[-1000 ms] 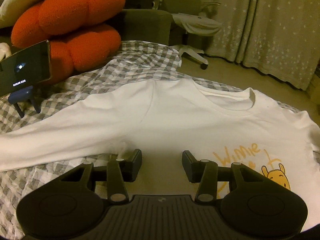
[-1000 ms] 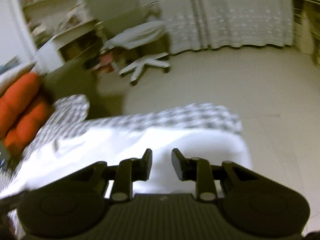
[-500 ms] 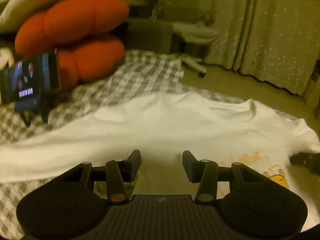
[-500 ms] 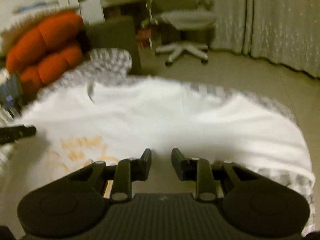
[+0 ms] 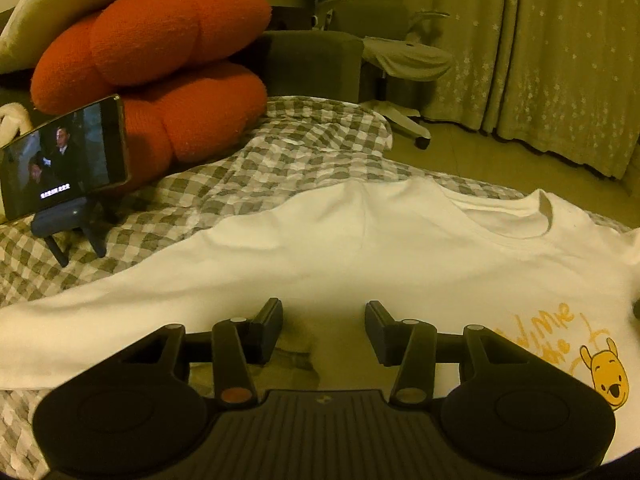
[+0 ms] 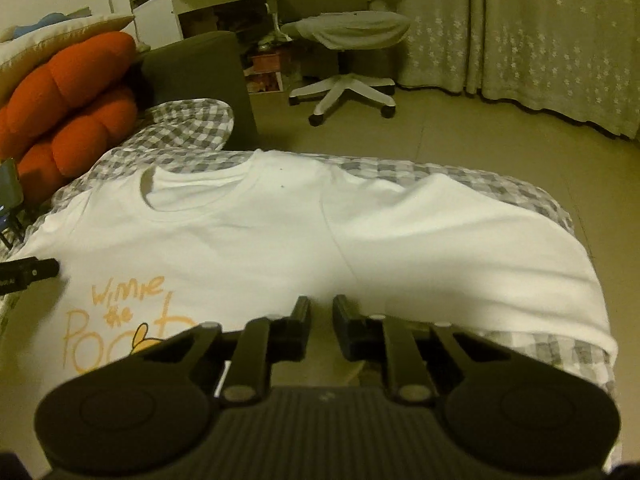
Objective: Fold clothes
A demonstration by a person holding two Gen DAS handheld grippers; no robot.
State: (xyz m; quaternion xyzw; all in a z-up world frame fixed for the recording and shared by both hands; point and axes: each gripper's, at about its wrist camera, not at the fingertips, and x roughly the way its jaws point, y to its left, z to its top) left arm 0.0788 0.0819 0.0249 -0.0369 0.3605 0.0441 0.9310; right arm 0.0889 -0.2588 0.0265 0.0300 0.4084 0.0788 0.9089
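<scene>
A white long-sleeved shirt [image 5: 360,248] lies spread flat, front up, on the checkered bed cover [image 5: 280,160]. It carries a yellow bear print [image 5: 600,372] and its collar points away from me. My left gripper [image 5: 324,322] is open just above the shirt near its left armpit, with nothing between the fingers. In the right wrist view the shirt [image 6: 280,240] fills the middle. My right gripper [image 6: 321,314] hovers low at the right armpit seam, jaws only narrowly apart and empty. A fingertip of the left gripper [image 6: 28,276] shows at the left edge.
A phone on a small stand [image 5: 60,160] plays video at the left, in front of orange cushions [image 5: 168,60]. Past the bed's far edge are bare floor, an office chair [image 6: 348,40] and curtains [image 6: 540,40]. The right sleeve hangs over the bed's right edge [image 6: 580,280].
The right gripper's view swung from the bed's end onto the shirt, and its jaws have narrowed. The left gripper has stayed almost in place over the left armpit.
</scene>
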